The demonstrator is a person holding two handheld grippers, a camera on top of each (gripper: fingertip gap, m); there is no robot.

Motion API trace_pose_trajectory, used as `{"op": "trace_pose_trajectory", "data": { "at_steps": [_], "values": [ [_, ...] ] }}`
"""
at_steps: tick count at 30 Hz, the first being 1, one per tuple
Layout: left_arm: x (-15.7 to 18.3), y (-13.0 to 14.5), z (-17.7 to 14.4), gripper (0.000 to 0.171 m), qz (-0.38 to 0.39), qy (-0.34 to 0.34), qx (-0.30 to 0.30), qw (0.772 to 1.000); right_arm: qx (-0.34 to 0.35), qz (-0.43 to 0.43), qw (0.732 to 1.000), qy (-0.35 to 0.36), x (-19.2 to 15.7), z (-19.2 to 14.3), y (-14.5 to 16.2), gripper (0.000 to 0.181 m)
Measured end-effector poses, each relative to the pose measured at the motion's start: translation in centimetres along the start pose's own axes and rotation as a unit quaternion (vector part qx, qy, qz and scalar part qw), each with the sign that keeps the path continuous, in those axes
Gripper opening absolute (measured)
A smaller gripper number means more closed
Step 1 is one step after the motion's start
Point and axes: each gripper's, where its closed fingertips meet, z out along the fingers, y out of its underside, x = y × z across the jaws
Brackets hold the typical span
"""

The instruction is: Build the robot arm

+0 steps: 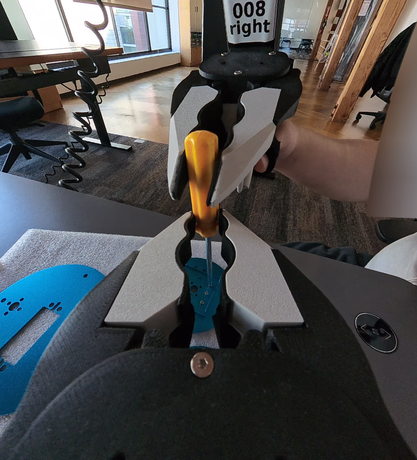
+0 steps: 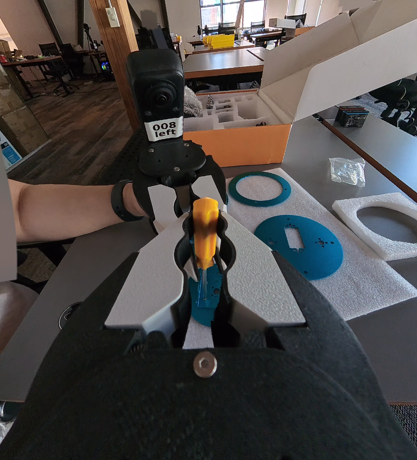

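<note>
A screwdriver with an orange handle (image 1: pixel 202 169) stands upright over a round blue plate (image 1: pixel 203 321) on white foam. Its thin shaft tip rests on a small screw in a blue bracket (image 1: pixel 208 298) on that plate. My left gripper (image 1: pixel 207 217) is shut on the lower collar of the handle. My right gripper (image 1: pixel 193 199) comes down from above and is shut on the upper handle. In the right wrist view, my right gripper (image 2: pixel 205 216) clamps the handle (image 2: pixel 203 239), with the bracket (image 2: pixel 208 291) and plate (image 2: pixel 201 316) below.
A blue plate with a rectangular cutout (image 2: pixel 299 249) and a blue ring (image 2: pixel 259 189) lie on the foam sheet (image 2: pixel 351 286). A foam frame (image 2: pixel 386 224), a plastic bag (image 2: pixel 348 170) and an open orange box (image 2: pixel 239 146) are farther off. A coiled cable (image 1: pixel 83 124) hangs at left. One gripper's finger ends stand about 5 centimeters off the other's.
</note>
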Motion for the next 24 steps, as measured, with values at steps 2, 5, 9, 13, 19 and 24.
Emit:
{"op": "trace_pose_trajectory", "data": {
  "at_steps": [2,5,9,13,19,24],
  "values": [
    [0.1,0.0,0.0,0.016,-0.001,0.002,-0.001,1.0,0.0,0.001,1.0,-0.003,0.0,0.0,0.0,0.017],
    [0.2,0.0,0.0,0.016,0.007,0.002,-0.003,1.0,0.004,-0.008,1.0,-0.005,-0.2,-0.1,0.0,0.017],
    [0.5,0.1,0.0,0.016,0.032,0.003,-0.004,0.999,0.006,-0.035,0.999,-0.013,-0.8,-0.2,0.1,0.017],
    [0.6,0.1,0.0,0.016,0.036,0.005,-0.003,0.999,0.0,-0.043,0.999,-0.022,-1.0,-0.2,0.1,0.017],
    [0.8,0.1,-0.1,0.016,0.044,0.007,-0.003,0.999,-0.01,-0.053,0.998,-0.032,-1.4,0.0,0.2,0.017],
    [0.8,0.2,-0.1,0.016,0.041,0.009,-0.004,0.999,-0.02,-0.045,0.999,-0.024,-1.2,0.0,0.3,0.017]
  ]
}}
